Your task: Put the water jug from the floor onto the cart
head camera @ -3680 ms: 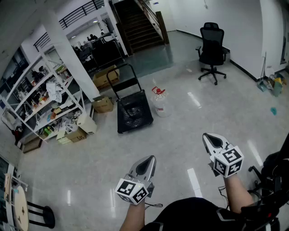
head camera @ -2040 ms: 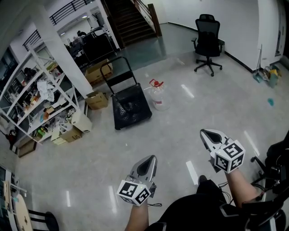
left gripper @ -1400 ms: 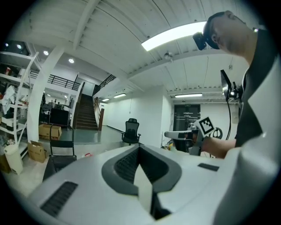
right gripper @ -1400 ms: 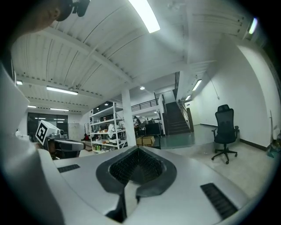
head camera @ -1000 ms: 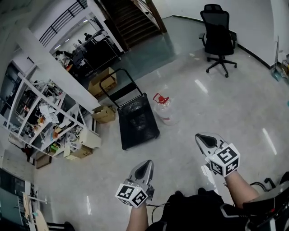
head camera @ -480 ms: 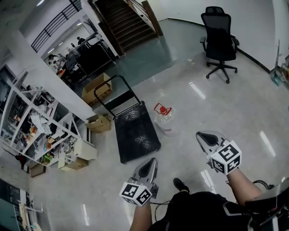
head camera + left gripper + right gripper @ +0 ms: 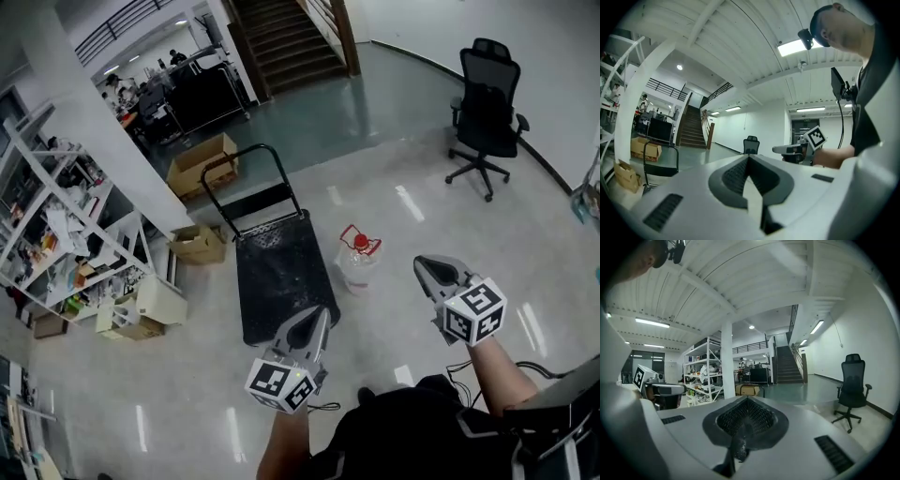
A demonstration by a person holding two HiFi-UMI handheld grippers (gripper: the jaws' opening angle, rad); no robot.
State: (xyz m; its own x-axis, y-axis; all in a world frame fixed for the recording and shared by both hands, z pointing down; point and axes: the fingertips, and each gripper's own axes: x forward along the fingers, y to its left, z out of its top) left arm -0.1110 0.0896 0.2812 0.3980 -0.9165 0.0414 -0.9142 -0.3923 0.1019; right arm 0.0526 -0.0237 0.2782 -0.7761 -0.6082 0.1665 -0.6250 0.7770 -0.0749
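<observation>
Right hand-held gripper closed near jug, beside cart.

Both tongs advanced. The water jug, far ahead at first, ended up near and ahead, between the left gripper and the right gripper. The cart drew close, its deck just ahead of the left gripper.
</observation>
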